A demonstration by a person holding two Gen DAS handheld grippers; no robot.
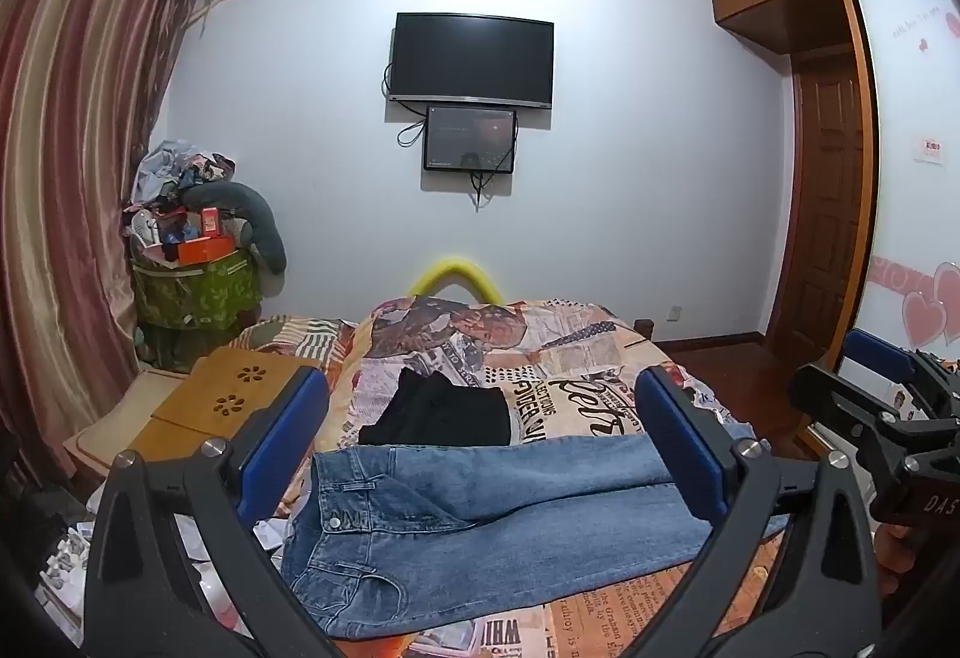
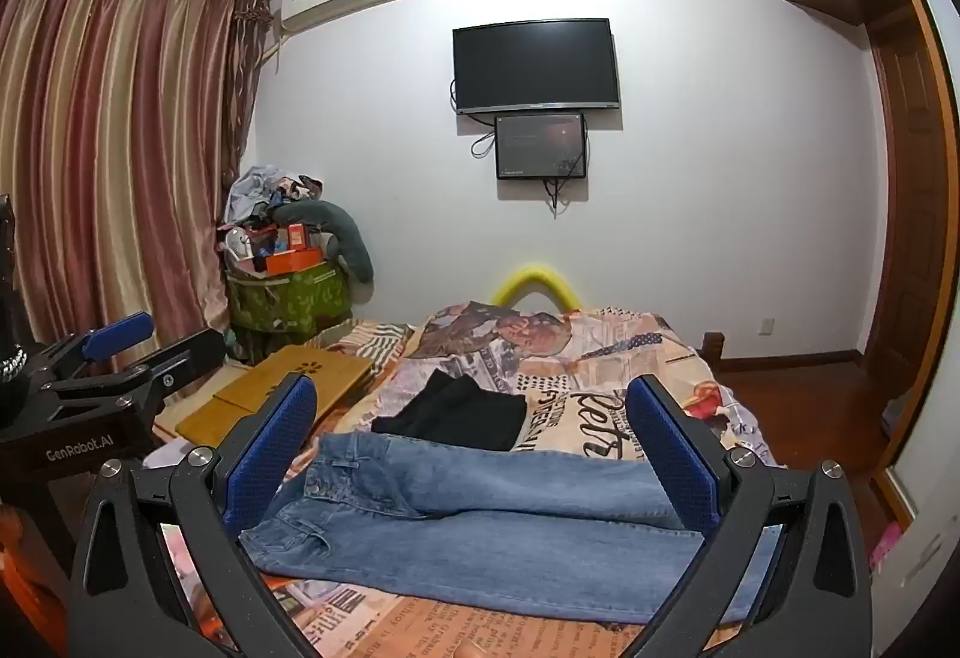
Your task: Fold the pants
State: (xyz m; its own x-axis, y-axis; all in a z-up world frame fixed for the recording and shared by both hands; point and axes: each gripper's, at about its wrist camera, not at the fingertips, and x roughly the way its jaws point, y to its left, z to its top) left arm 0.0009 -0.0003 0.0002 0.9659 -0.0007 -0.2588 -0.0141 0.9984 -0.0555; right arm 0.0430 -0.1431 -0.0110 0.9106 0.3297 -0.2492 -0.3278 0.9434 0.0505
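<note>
I have both tools hovering over the near edge of the bed [image 1: 600, 346], angled a little downward, and neither has touched anything. The left tool [image 1: 480, 448] stands with its blue pads spread as wide as they go, nothing between them but air; the right tool [image 2: 471, 445] is the same, wide and empty. From the left camera I can see the right tool off at 3 o'clock, and from the right camera the left one sits at 9 o'clock.

The blue jeans [image 1: 498, 514] lie across the bedspread directly ahead at 6 o'clock, waistband toward 9 o'clock and legs running toward 3 o'clock. One leg appears already laid over the other, so I judge the lengthwise fold done; the cross folds, hem toward waist, are still to do. Beyond them at 12 o'clock sits a folded black garment [image 1: 444, 412], apart from the jeans. No grasp has started yet.
</note>
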